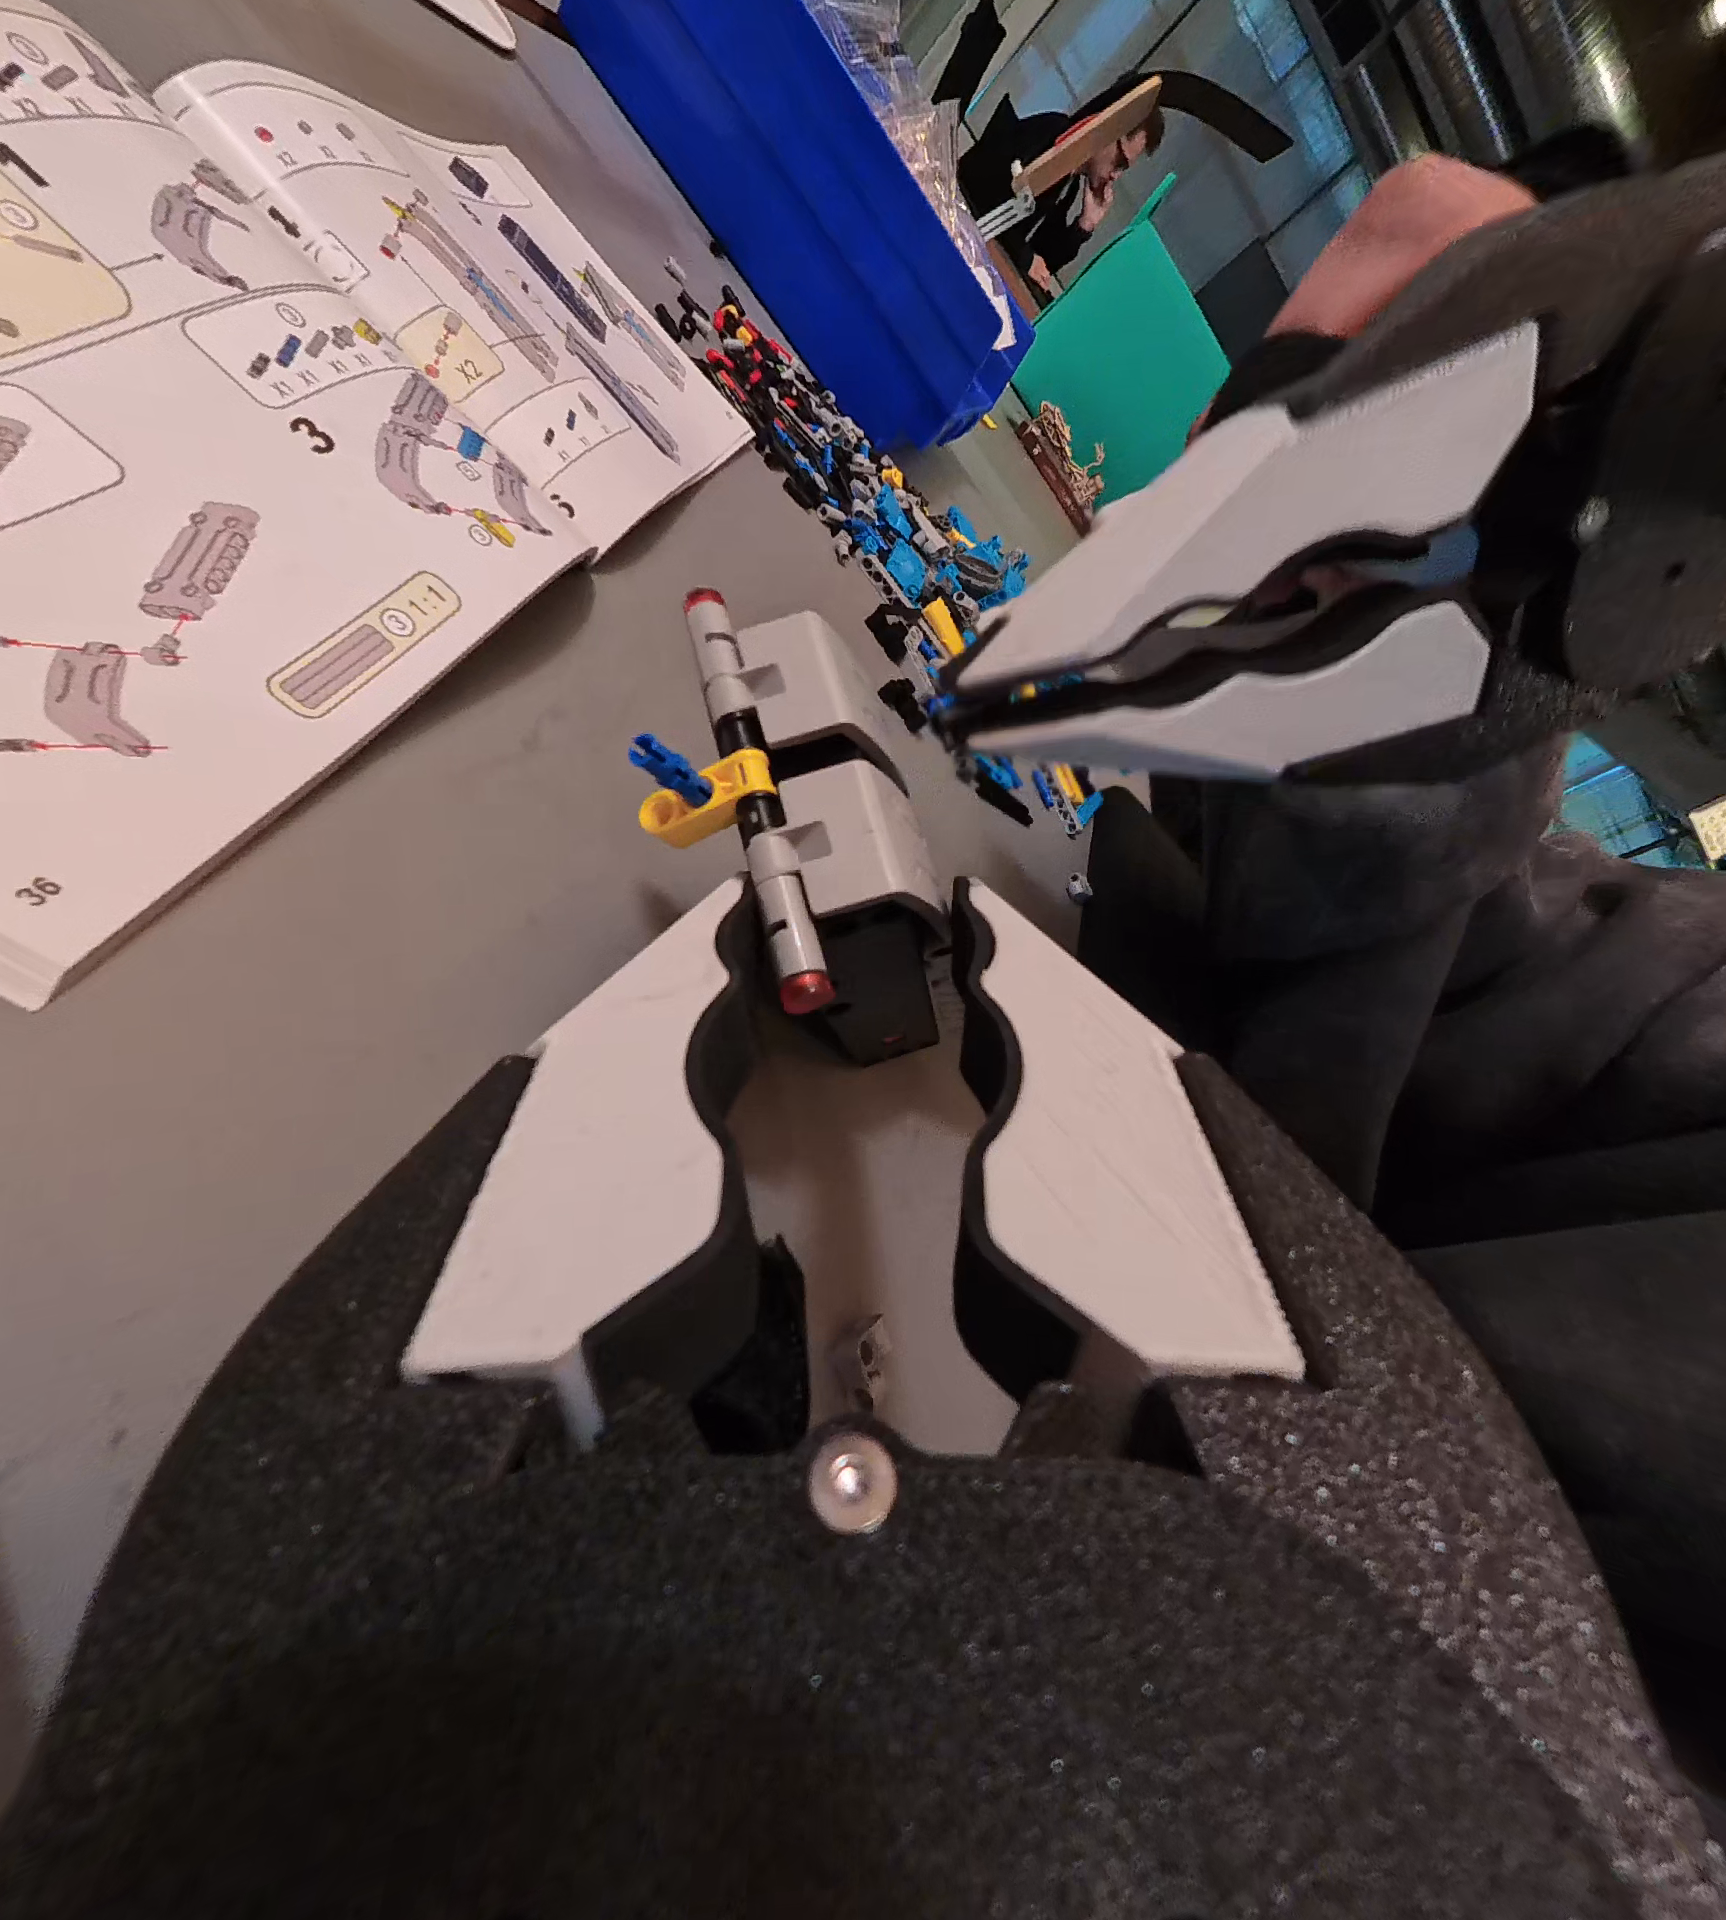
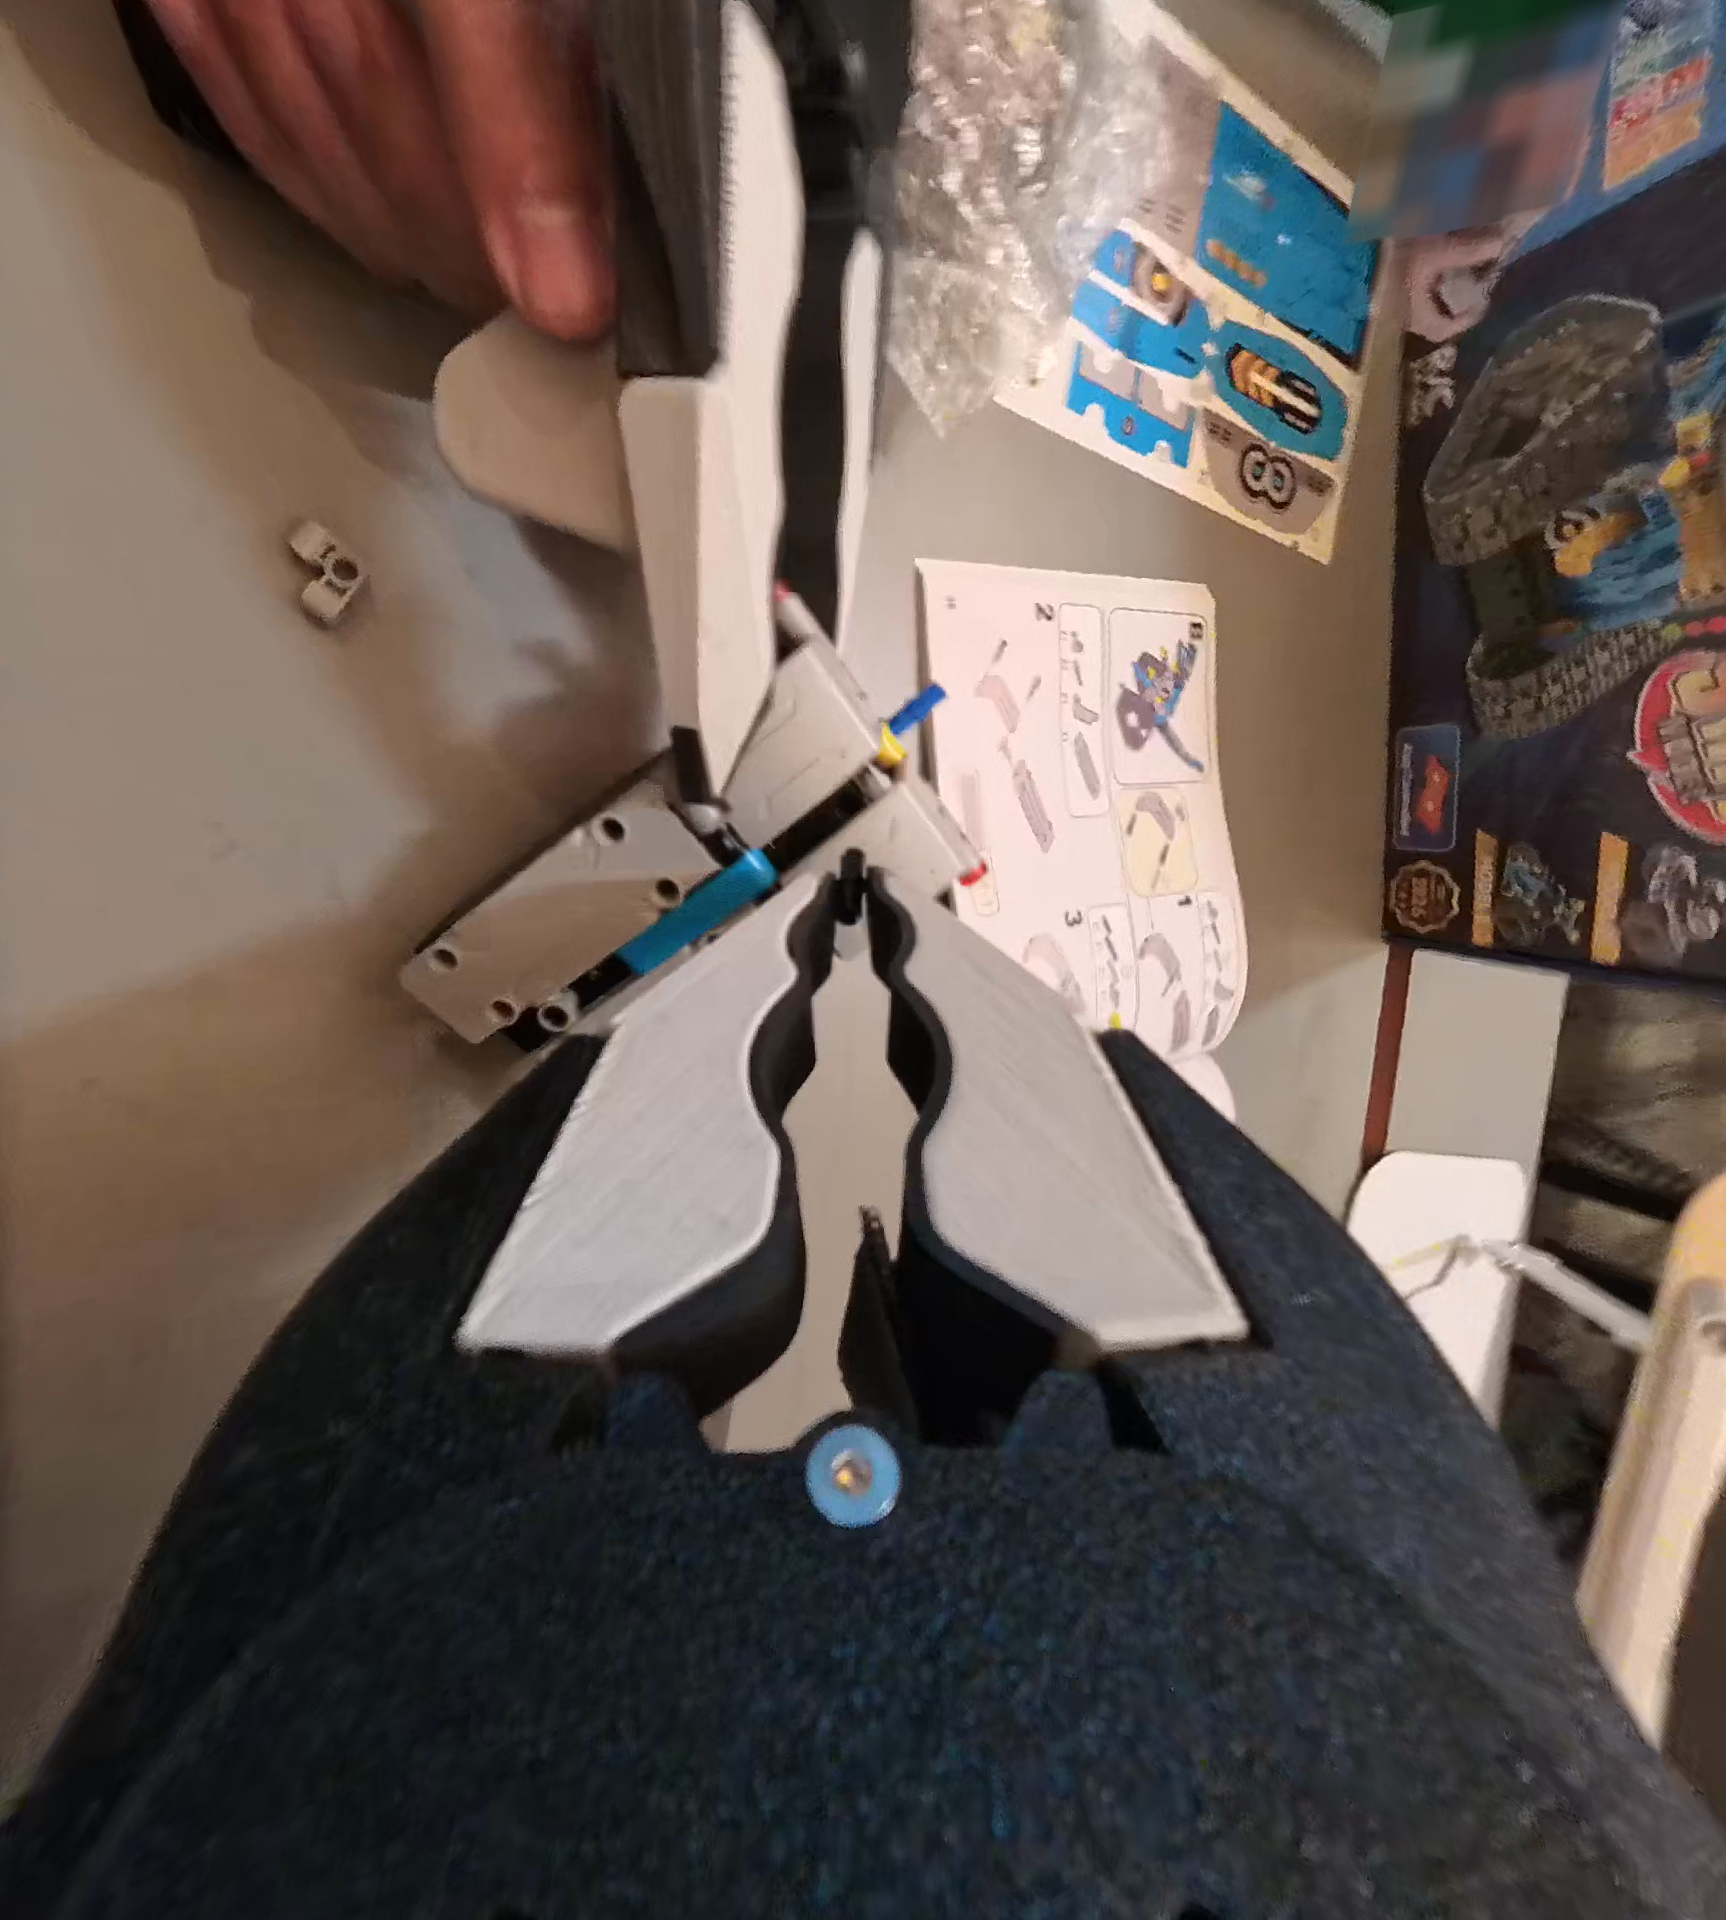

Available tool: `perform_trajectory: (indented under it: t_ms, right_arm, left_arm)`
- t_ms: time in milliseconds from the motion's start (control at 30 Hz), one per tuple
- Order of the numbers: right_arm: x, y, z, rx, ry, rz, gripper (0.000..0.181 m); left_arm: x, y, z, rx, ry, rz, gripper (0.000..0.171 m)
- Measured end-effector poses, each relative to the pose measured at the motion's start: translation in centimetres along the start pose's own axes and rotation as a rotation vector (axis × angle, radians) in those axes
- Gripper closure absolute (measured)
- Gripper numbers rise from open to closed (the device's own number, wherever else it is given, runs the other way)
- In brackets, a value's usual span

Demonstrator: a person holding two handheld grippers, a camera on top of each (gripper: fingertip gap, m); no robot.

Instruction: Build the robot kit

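My left gripper (image 1: 848,909) is shut on one end of a grey brick assembly (image 1: 838,686) and holds it just above the grey table. The assembly has a black core, a grey axle with red ends (image 1: 734,727), a yellow connector (image 1: 703,795) and a blue pin (image 1: 667,764). My right gripper (image 2: 851,883) is shut on a small black pin (image 2: 851,878), its tips right at the assembly (image 2: 568,904) beside a blue piece (image 2: 703,904). The right gripper also shows in the left wrist view (image 1: 942,717), beside the assembly's far half. The left gripper shows in the right wrist view (image 2: 797,665), with a hand behind it.
An open instruction booklet (image 1: 215,416) lies on the table to the left. A pile of small parts (image 1: 838,447) and a blue bin (image 1: 817,208) lie beyond. A loose grey connector (image 2: 327,569), a sticker sheet (image 2: 1223,343), plastic bags (image 2: 994,208) and the set's box (image 2: 1607,623) are nearby. Left and right tips are no more than a few centimetres apart. About 10 cm separates my left fingertips from the loose grey connector (image 2: 327,569).
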State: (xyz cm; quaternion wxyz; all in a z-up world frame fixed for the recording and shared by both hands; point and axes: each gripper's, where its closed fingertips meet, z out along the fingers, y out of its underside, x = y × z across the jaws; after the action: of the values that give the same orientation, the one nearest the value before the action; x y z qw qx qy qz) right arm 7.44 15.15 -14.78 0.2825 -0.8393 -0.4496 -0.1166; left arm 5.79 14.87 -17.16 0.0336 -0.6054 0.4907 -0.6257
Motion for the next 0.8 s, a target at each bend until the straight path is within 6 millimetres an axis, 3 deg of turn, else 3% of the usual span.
perform_trajectory:
  t_ms: [67,133,267,367,467,600,800]
  right_arm:
    - [0.3,1.1,-0.8,0.056,-0.017,0.134,0.177]
    - [-0.5,3.5,-1.5,0.081,-0.078,0.248,0.177]
    - [-5.9,13.0,-2.4,-0.208,-0.272,0.393,0.177]
    - [-9.2,16.2,-2.8,-0.309,-0.321,0.395,0.177]
    - [-10.3,18.3,-4.0,-0.450,-0.311,0.360,0.177]
    - [-11.4,19.4,-6.3,-0.687,-0.396,0.362,0.177]
    - [-12.5,19.1,-5.9,-0.841,-0.481,0.352,0.177]
  left_arm:
    - [-0.1,-0.1,-0.1,0.010,-0.008,0.008,0.137]
    - [0.0,-0.1,-0.2,0.016,-0.014,0.033,0.137]
    - [0.4,-0.1,-0.2,0.019,-0.029,0.092,0.136]
    - [0.4,-0.2,-0.1,0.020,-0.028,0.092,0.136]
    - [0.4,-0.2,-0.1,0.021,-0.027,0.087,0.136]
    - [0.5,-0.2,0.0,0.019,-0.027,0.094,0.136]
    - [0.5,0.0,-0.2,0.014,-0.028,0.101,0.136]
